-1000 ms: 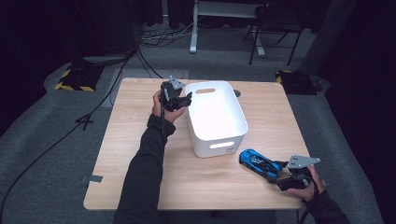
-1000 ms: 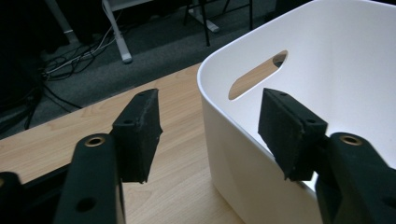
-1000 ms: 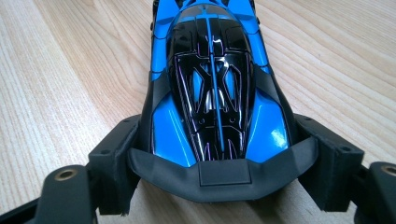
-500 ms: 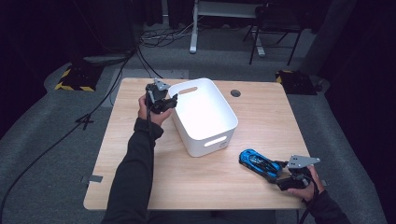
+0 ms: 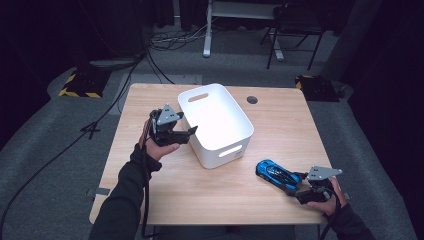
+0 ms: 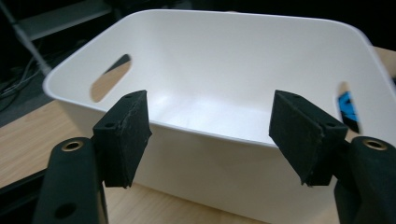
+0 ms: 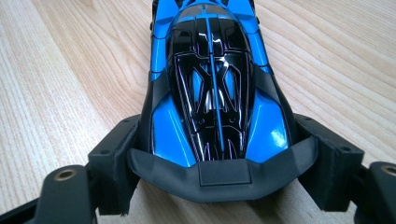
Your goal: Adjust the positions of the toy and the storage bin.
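– Gripping the toy car [image 7: 212, 93] already? 
– Yes, the right gripper [image 5: 306, 189] has its 2 jaws clamped on the rear, near the table's [image 5: 200, 200] front right corner. Hard glossy shell, probably light and slippery; the wide tail looks safest.
– And the left gripper [image 5: 186, 133]? 
– Spread wide, grasping nothing, beside the white bin [image 6: 224, 70].

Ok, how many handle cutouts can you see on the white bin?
2. One cutout is in the bin's far end wall, near the table's back edge. The other cutout is in the near end wall, facing the blue toy car. The long walls look plain.
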Motion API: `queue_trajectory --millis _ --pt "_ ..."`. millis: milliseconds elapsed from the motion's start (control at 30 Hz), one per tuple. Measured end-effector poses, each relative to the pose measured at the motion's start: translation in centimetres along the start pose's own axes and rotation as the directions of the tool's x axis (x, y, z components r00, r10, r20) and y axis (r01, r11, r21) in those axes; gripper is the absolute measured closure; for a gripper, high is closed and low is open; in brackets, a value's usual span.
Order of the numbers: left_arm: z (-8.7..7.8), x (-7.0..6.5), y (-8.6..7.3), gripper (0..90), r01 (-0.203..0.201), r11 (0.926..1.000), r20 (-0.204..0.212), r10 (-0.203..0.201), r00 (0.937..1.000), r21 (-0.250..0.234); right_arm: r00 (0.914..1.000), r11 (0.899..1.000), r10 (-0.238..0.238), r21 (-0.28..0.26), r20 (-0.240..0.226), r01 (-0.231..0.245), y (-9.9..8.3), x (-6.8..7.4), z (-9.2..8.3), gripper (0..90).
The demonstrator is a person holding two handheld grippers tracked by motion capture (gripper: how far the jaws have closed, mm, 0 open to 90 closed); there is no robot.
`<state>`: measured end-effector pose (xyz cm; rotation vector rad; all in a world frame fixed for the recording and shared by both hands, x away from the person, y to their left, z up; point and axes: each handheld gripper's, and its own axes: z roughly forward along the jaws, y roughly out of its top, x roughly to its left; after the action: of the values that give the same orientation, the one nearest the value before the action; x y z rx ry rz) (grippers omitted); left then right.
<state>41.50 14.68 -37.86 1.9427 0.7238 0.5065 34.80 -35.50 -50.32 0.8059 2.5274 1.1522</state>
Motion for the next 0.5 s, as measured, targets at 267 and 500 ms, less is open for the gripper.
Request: queue_trajectory --millis 267,500 --pt "-0.2 -3.2 -0.6 25.5 -0.076 0.9971 0.151 0.075 0.9857 -0.002 1.0 1.0 -0.001 0.0 0.0 0.001 0.0 0.0 0.0 24.2" --pt "1.6 -5.6 -0.5 44.6 -0.187 0.9824 0.242 0.178 0.9539 0.013 1.0 1.0 -0.001 0.001 0.001 0.001 0.0 0.0 0.0 24.2"
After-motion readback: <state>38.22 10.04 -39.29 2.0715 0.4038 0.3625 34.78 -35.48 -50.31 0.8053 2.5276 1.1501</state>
